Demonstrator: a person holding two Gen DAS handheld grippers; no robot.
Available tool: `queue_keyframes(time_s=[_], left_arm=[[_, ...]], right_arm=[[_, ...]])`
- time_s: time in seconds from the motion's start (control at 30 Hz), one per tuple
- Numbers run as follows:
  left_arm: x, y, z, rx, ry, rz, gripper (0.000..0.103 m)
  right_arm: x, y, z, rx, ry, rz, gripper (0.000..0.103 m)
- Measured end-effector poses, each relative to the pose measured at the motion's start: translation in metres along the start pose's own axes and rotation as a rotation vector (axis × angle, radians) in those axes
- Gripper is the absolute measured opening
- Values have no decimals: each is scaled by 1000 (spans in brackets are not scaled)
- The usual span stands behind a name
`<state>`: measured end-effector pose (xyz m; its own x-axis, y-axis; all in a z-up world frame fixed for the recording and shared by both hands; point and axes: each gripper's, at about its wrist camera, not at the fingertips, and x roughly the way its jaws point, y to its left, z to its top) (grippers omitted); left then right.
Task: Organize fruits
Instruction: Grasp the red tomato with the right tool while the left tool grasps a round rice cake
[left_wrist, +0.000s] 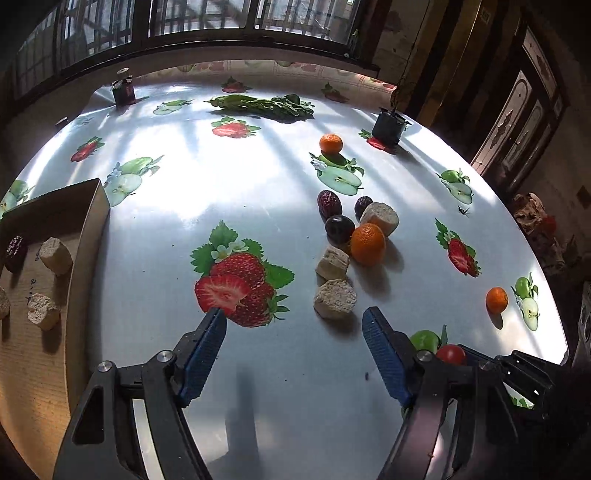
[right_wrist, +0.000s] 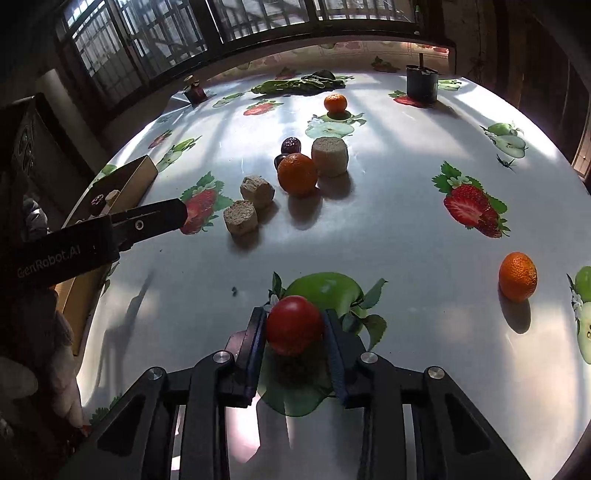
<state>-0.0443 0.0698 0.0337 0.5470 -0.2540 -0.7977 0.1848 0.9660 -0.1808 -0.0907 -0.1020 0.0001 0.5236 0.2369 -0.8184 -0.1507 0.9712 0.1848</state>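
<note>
My right gripper is shut on a small red tomato and holds it just above the table; the tomato also shows in the left wrist view. My left gripper is open and empty above the table, just short of a pile of beige cut chunks, dark dates and an orange. A second orange lies farther back, a third orange at the right. A cardboard box at the left holds chunks and a date.
The round table has a glossy cloth printed with strawberries and apples. Green leafy vegetables lie at the far side, with a small dark jar at far left and a black pot at far right.
</note>
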Motion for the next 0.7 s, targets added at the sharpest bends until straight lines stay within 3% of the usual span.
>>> queue_keyframes(time_s=[0.23, 0.43, 0.5, 0.7], left_arm=[[31, -22, 4, 80, 20, 5, 75], [37, -27, 5, 107, 8, 41, 47], [37, -27, 4, 119, -2, 64, 28], [17, -21, -1, 77, -19, 30, 28]], right_arm=[[-10, -36, -2, 70, -4, -10, 33], [-10, -31, -2, 51, -10, -26, 33], [-9, -31, -2, 50, -12, -28, 33], [-14, -28, -4, 48, -22, -25, 33]])
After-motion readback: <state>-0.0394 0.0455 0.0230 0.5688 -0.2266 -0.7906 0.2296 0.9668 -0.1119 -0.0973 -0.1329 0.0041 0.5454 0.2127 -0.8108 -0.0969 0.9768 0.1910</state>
